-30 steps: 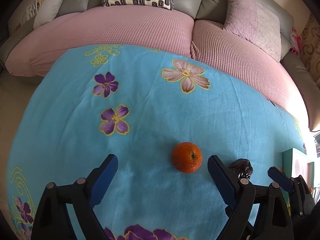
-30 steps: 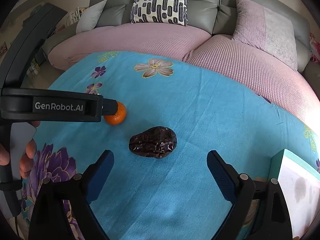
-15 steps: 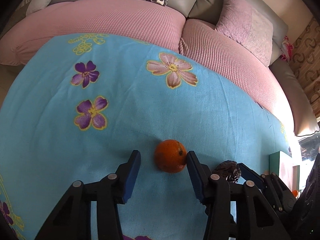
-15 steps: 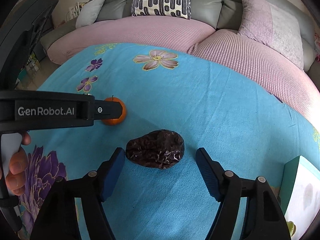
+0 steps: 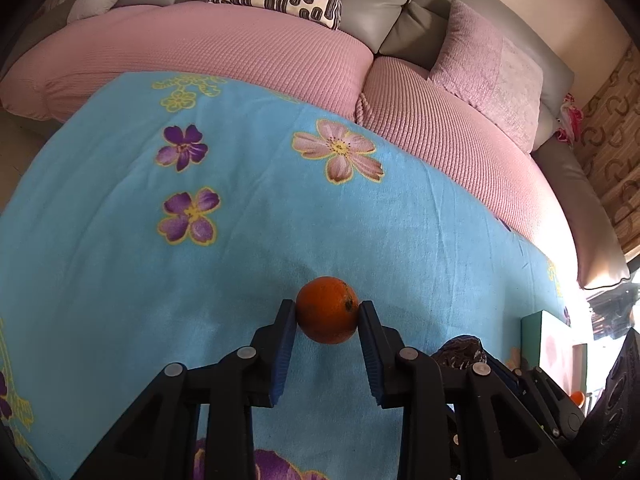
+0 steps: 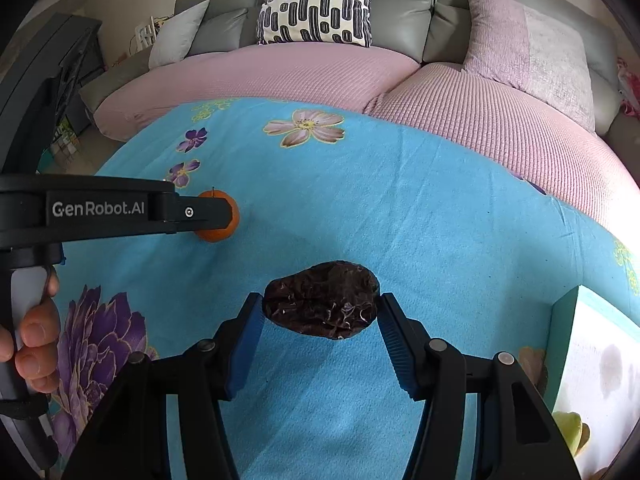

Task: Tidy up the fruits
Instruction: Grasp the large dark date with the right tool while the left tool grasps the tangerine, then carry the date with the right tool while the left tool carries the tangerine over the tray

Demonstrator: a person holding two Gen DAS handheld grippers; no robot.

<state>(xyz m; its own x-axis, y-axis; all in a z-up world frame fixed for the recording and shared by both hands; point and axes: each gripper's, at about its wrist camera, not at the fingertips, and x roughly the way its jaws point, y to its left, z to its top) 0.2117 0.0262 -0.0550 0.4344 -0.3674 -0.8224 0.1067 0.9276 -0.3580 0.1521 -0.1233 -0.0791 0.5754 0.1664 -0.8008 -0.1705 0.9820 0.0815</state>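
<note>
Right wrist view takes in the grey sofa at twelve o'clock, its pink cover below, and the blue floral cloth filling the rest. A teal box sits at four o'clock, likely where fruit goes. My right gripper is clamped across the wrinkled dark fruit, gripped sideways for a level lift. At nine o'clock my left gripper pinches the orange, fingers touching both flanks. Nothing blocks either fruit, though the two grippers work close together.
</note>
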